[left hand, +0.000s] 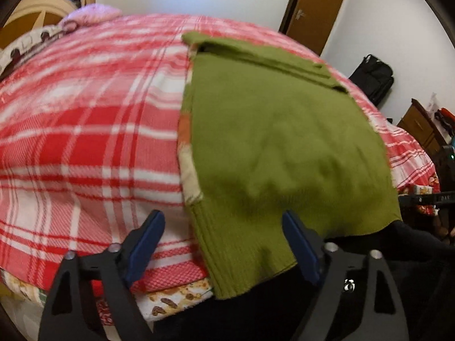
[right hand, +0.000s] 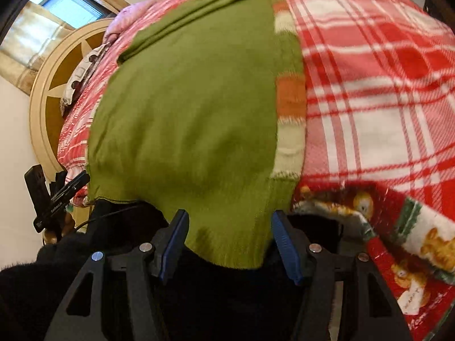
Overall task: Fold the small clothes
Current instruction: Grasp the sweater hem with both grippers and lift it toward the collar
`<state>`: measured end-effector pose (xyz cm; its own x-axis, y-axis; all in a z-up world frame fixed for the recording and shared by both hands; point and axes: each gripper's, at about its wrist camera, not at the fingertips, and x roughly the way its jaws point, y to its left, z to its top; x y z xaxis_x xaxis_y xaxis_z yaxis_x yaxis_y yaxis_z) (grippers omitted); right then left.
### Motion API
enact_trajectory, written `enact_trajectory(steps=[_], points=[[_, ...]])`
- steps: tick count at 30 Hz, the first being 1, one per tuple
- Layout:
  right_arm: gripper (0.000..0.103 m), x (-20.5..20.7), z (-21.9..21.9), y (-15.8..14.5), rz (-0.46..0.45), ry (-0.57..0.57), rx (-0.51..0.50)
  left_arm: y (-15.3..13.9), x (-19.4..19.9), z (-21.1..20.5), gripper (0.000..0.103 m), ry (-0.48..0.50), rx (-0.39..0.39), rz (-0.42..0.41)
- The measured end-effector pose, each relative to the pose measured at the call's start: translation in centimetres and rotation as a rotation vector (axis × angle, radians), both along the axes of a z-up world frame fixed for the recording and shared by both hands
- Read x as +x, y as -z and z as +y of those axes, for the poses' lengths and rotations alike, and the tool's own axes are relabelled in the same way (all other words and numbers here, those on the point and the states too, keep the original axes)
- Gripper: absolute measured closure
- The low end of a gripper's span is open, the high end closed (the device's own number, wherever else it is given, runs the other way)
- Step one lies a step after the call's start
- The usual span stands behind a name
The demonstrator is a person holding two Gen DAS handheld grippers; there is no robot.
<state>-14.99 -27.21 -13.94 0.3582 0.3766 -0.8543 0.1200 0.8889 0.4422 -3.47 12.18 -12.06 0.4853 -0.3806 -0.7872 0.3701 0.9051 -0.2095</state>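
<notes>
A green knitted sweater (left hand: 278, 142) lies flat on a red-and-white plaid blanket (left hand: 85, 130) spread over a bed, its ribbed hem hanging over the near edge. A folded sleeve crosses the sweater's far end, toward 1 o'clock in the left wrist view. Along 1 side of the sweater a strip of cream, orange and green stripes shows (at 9 o'clock of the green panel in the left view, at 3 o'clock in the right view).

The left gripper (left hand: 224, 236) has its 2 blue-padded jaws spread apart, not pressing on anything; the hem's corner sits between them, nearer the pad at 3 o'clock. The right gripper (right hand: 229, 237) also stands released, jaws apart, with the other hem corner hanging down between the pads; whether cloth touches either pad I cannot tell.

Under the plaid blanket a printed cartoon-cat blanket (right hand: 398, 244) shows at 4 o'clock in the right view. A wooden headboard (right hand: 57, 91) stands at 9 o'clock there, a brown door (left hand: 315, 8) at 1 o'clock in the left view.
</notes>
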Motion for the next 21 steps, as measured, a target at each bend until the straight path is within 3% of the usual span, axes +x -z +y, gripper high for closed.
enact_trajectory(steps=[5, 12, 13, 16, 18, 19, 20, 21], points=[[0.042, -0.4, -0.5, 1.4, 0.034, 0.018, 0.019, 1.3, -0.1, -0.9, 0.033, 0.026, -0.027, 0.056], [0.042, -0.3, 1.2, 2.0, 0.027, -0.048, 0.010, 2.2, -0.4, -2.2, 0.034, 0.054, -0.004, 0.080], [0.042, -0.3, 1.4, 2.2, 0.029, -0.056, 0.021, 2.2, -0.4, -2.2, 0.040, 0.053, -0.013, 0.083], [0.059, -0.1, 2.0, 2.5, 0.026, -0.066, 0.013, 2.4, -0.4, -2.1, 0.051, 0.059, -0.034, 0.098], [0.076, -0.1, 2.1, 2.2, 0.008, -0.071, -0.005, 2.5, -0.2, -2.1, 0.060, 0.066, -0.044, 0.103], [0.091, 0.0, 2.0, 2.0, -0.002, -0.074, -0.002, 2.4, -0.3, -2.1, 0.071, 0.070, -0.049, 0.101], [0.091, 0.0, 1.8, 1.7, -0.009, -0.077, 0.005, 2.4, -0.3, -2.1, 0.085, 0.077, -0.062, 0.103], [0.091, 0.1, 1.7, 1.4, -0.019, -0.077, 0.007, 2.3, -0.3, -2.0, 0.090, 0.080, -0.069, 0.106]])
